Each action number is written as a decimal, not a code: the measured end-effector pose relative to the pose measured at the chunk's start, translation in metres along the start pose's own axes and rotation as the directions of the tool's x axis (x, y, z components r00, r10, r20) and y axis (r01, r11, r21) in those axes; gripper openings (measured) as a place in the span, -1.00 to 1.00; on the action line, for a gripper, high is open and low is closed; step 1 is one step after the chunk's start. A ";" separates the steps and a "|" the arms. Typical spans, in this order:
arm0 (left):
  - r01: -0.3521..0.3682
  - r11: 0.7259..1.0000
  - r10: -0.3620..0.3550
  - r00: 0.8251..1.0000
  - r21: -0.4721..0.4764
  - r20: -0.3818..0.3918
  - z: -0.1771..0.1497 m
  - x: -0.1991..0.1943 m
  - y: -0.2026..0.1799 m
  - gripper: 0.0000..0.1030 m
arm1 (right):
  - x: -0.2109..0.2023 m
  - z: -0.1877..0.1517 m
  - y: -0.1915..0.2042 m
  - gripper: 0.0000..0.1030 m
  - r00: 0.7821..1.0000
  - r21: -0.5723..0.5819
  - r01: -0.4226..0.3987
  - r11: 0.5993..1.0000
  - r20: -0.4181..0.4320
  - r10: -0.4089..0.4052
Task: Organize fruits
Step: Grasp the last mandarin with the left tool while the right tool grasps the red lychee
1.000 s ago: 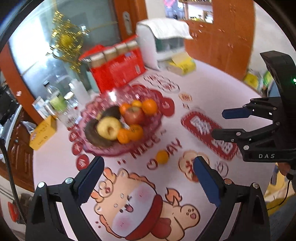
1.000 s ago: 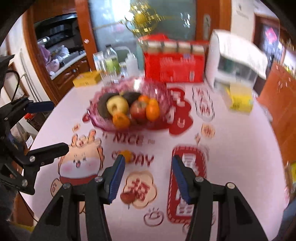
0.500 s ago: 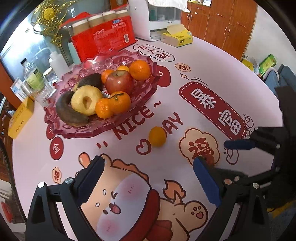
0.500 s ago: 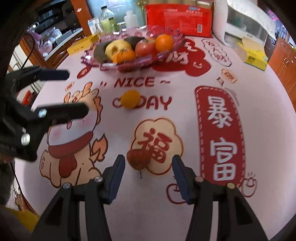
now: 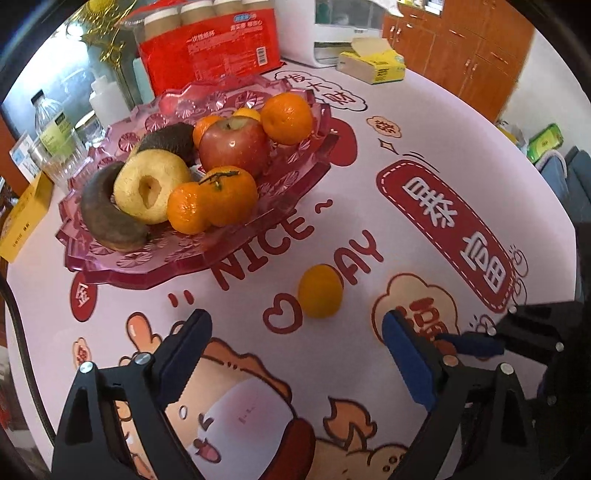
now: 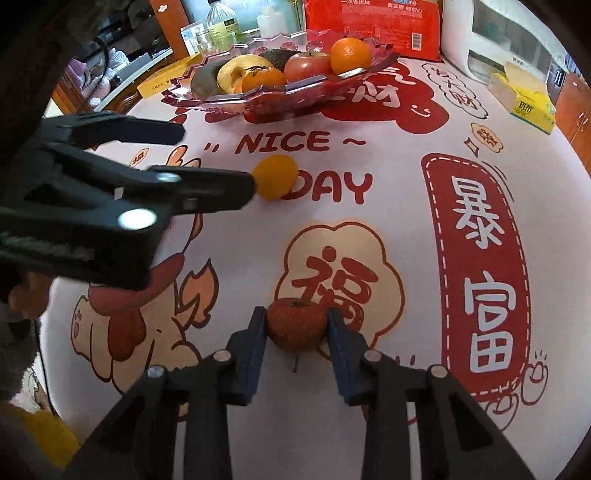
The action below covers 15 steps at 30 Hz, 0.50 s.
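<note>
A small wrinkled red fruit [image 6: 295,330] lies on the printed tablecloth, and my right gripper [image 6: 296,318] is shut on it, pads pressing both sides. A loose orange [image 5: 320,291] sits just ahead of my left gripper [image 5: 295,332]. Its jaws are closing but still wide, with nothing between them. In the right wrist view the left gripper [image 6: 214,160] reaches in from the left, one fingertip beside the orange [image 6: 275,176]. The pink glass fruit tray [image 5: 147,273] holds an apple, a pear, oranges and dark bananas. A blue finger of the right gripper [image 5: 476,343] shows at the right.
Behind the tray [image 6: 295,96] stand a red pack of paper cups [image 5: 210,48], a white appliance [image 5: 343,29], a yellow tissue box [image 5: 373,64], bottles and a glass [image 5: 62,158]. A yellow box [image 5: 22,218] lies at the left table edge. Wooden cabinets line the far right.
Both grippers have come down close to the table. The right jaws have shut on the small red fruit. The left jaws have narrowed slightly near the loose orange.
</note>
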<state>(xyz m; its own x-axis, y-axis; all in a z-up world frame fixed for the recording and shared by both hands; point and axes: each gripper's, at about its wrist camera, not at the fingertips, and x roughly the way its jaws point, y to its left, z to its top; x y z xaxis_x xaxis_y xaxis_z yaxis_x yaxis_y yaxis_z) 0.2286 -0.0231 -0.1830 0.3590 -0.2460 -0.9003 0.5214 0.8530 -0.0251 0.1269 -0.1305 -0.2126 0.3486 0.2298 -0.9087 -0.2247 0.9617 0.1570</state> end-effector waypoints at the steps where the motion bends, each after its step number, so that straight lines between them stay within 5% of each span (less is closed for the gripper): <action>1: 0.004 1.000 -0.005 1.000 -0.013 -0.003 0.001 0.004 0.000 0.71 | 0.000 0.000 -0.002 -0.38 1.000 0.009 -0.001 1.000 0.002 0.001; 15: -0.015 0.993 0.011 0.999 -0.115 -0.035 0.006 0.037 -0.004 -0.13 | -0.002 0.009 -0.042 -0.38 0.999 0.125 0.012 0.992 0.037 -0.017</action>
<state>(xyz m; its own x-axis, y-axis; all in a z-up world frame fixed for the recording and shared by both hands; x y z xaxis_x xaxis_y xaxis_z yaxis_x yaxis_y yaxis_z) 0.2443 -0.0378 -0.2138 0.3370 -0.2202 -0.9154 0.4235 0.9038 -0.0615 0.1439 -0.1699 -0.2133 0.3854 0.2191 -0.8964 -0.1050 0.9755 0.1933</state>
